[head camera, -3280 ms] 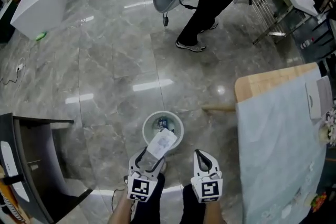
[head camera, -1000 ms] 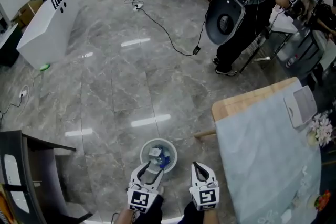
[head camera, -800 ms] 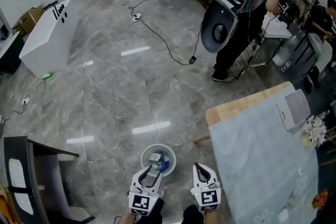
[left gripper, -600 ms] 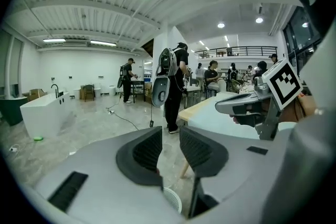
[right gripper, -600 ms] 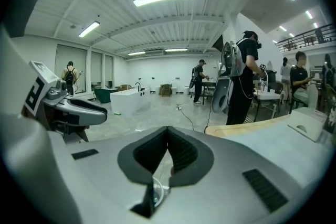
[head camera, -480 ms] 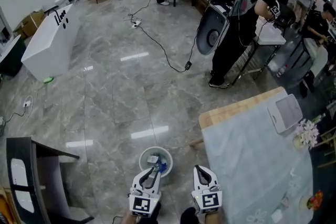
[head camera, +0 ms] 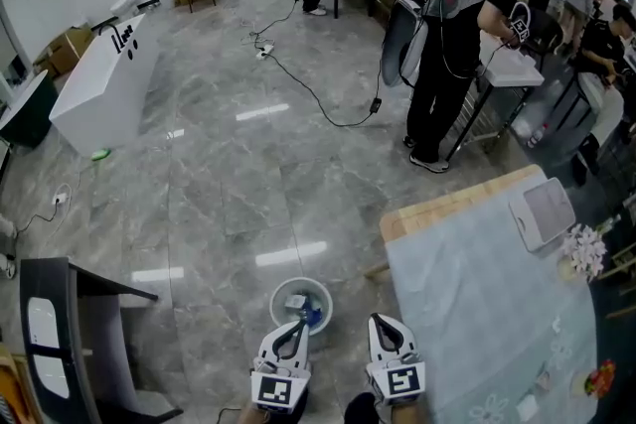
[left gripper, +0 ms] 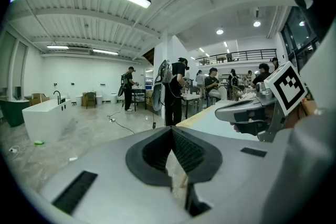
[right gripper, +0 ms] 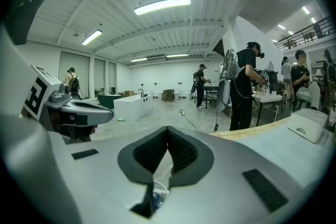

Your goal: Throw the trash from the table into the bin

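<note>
Crumpled white and blue trash (head camera: pixel 298 305) sits in the small round, pale-walled bin (head camera: pixel 274 301), which stands on the glossy, grey-veined stone floor (head camera: pixel 229 194) just off the near corner of the table (head camera: pixel 477 293). Directly below it in the head view, the left gripper (head camera: pixel 291 330) hangs with jaws that have just been closing and now meet, nothing between their ribbed black pads. The right gripper (head camera: pixel 382 323), beside it, is likewise pressed together and empty. The drop into the bin looks finished. The next move would call for a turn toward the table and a search of its smooth, pale blue-grey cloth over a light wooden top. A few small bits lie near its far edge, too small to tell if they are litter. Thin, light scraps would need a careful pinch against the cloth.
</note>
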A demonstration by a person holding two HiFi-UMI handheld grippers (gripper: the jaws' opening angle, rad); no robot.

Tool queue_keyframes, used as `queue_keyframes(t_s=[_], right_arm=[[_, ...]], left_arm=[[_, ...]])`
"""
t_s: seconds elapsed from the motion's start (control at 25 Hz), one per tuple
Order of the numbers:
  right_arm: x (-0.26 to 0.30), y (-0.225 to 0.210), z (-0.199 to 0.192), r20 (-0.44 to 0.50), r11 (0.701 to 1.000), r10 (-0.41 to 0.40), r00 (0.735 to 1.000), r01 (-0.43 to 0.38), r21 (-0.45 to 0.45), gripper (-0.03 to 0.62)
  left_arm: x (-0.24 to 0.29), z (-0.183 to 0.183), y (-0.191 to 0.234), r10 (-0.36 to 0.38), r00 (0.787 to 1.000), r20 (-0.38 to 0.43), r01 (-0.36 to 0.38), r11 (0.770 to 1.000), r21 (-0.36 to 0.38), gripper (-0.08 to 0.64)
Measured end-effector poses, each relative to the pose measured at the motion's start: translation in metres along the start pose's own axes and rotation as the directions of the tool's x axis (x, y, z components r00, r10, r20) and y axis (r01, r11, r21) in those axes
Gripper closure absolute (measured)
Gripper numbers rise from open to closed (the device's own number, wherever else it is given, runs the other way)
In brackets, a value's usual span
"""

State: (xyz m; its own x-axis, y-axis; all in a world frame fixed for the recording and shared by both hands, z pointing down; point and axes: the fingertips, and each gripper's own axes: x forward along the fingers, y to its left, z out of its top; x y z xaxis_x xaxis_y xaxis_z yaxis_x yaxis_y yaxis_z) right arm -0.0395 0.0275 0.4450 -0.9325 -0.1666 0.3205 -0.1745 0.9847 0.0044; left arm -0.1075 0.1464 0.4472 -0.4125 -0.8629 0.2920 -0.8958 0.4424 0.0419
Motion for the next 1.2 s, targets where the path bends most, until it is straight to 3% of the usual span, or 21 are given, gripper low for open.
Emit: queue_keyframes(t_s=[0.2, 0.64, 0.92, 1.2], right_arm=[[0.005, 0.015, 0.001, 0.01, 1.0, 0.029, 1.0, -0.029, -0.008, 0.584], [-0.015, 0.001, -0.004, 0.014, 1.0, -0.02, 1.0, 0.02, 0.006, 0.584], [-0.063, -0.046, -0.014, 0.013, 0.988, -0.143, 0.99, 0.143, 0.055, 0.586], [-0.14, -0.125, -0.036, 0.007, 0.946, -0.304, 0.953, 0.301, 0.123, 0.584]], left_arm=[[-0.007, 0.005, 0.01, 0.011, 1.0, 0.011, -0.011, 1.0, 0.016, 0.552], [-0.003, 0.014, -0.005, -0.034, 0.999, 0.022, 0.033, 0.998, 0.057, 0.552], [0.021, 0.027, -0.067, -0.157, 0.987, 0.029, 0.153, 0.983, 0.098, 0.552], [0.054, 0.037, -0.173, -0.316, 0.948, 0.026, 0.311, 0.942, 0.126, 0.552]])
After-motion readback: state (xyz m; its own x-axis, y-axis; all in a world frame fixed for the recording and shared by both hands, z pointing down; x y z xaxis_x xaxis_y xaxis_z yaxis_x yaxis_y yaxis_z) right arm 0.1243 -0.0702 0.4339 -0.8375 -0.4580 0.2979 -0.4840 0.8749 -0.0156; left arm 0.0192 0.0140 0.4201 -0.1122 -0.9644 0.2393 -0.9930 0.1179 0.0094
